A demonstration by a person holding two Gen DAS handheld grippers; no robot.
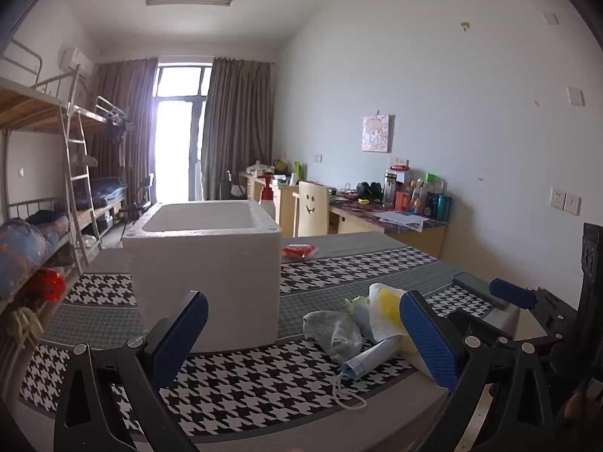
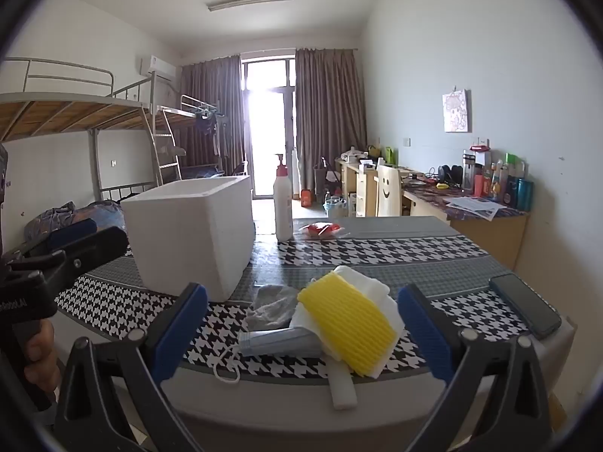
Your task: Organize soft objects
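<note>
Closest to the lens in the right wrist view is the right gripper [image 2: 301, 331], both blue pads spread as wide as they go and nothing pinched between them. Right ahead of it, sitting between the two fingers on the table [image 2: 377, 241], is the little heap of soft stuff: one yellow foam net sleeve [image 2: 348, 324] lying on top of one white foam wrap [image 2: 371, 282], one rolled-up blue face mask [image 2: 280, 341] with its ear loop dangling over the table edge, and one crumpled grey cloth [image 2: 273, 303] just behind the mask. None of it touches the pads.

The left gripper [image 1: 303, 335] is the same deal, jaws wide open and empty. From its side the pile sits toward its right finger, with the grey cloth [image 1: 333, 329], the mask [image 1: 367, 358] and the yellow sleeve [image 1: 390, 303] partly tucked behind that pad.

One white foam box [image 1: 205, 260] stands open-topped straight ahead of the left gripper, ahead-left of the right one. Beyond it there's one white pump bottle [image 2: 282, 203] and one red packet [image 2: 320, 229]. One dark phone [image 2: 524, 305] lies flat just off the right gripper's right finger. A hand [image 2: 37, 354] holding the left gripper shows at the far left of the right wrist view.
</note>
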